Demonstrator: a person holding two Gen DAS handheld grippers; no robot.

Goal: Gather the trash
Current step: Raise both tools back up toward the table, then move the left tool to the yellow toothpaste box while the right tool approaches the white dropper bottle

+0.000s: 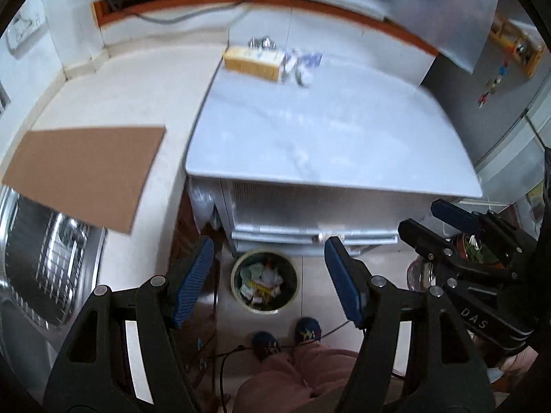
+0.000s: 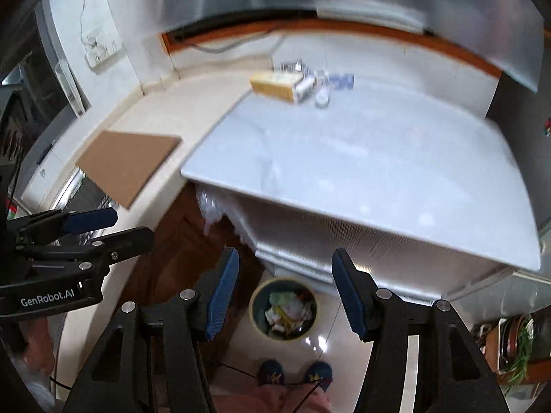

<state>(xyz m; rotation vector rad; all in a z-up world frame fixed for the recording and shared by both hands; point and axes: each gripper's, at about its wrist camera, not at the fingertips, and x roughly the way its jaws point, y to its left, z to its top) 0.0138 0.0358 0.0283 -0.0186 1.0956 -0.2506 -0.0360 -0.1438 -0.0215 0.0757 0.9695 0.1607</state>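
At the far edge of the table, seen from your left gripper: yellow box, long side running across, crumpled wrappers touching its right end. Jaws wide, empty. Bin directly below, between them.

Right gripper: jaws apart, empty. Box and wrappers ahead, slightly nearer this hand by my reckoning.

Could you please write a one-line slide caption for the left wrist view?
Open, empty left hand-held gripper above a floor trash bin full of wrappers, beside a white worktop.
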